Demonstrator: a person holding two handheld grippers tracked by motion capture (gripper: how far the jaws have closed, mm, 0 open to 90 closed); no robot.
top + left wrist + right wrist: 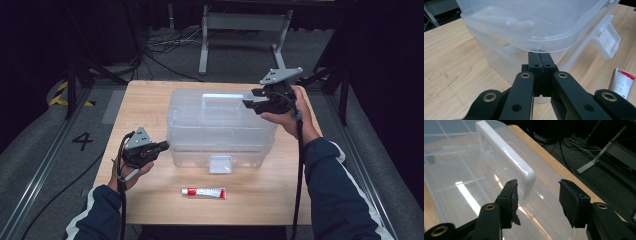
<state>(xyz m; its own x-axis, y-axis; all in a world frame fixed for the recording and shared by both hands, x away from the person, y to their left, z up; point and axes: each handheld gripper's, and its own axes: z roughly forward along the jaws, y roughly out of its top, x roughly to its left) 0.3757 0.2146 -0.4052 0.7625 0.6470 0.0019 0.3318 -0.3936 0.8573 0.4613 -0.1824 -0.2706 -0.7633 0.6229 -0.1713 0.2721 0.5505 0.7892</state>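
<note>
A clear plastic box (220, 125) with a lid stands in the middle of the wooden table (150, 200). It has a white handle (220, 97) on top and a latch (220, 163) hanging at its front. My left gripper (165, 145) is shut at the box's left end, its tips (539, 58) touching just under the lid rim (524, 32). My right gripper (250, 100) hovers open over the right end of the lid. The handle's end (529, 182) lies between its jaws without either pad touching it. A red and white tube (204, 192) lies in front of the box.
A pale tube-shaped item (509, 22) shows dimly inside the box. Behind the table, a grey stand (240, 30) and cables (165, 45) sit on the floor. The table's right edge (554, 162) runs close beside the box.
</note>
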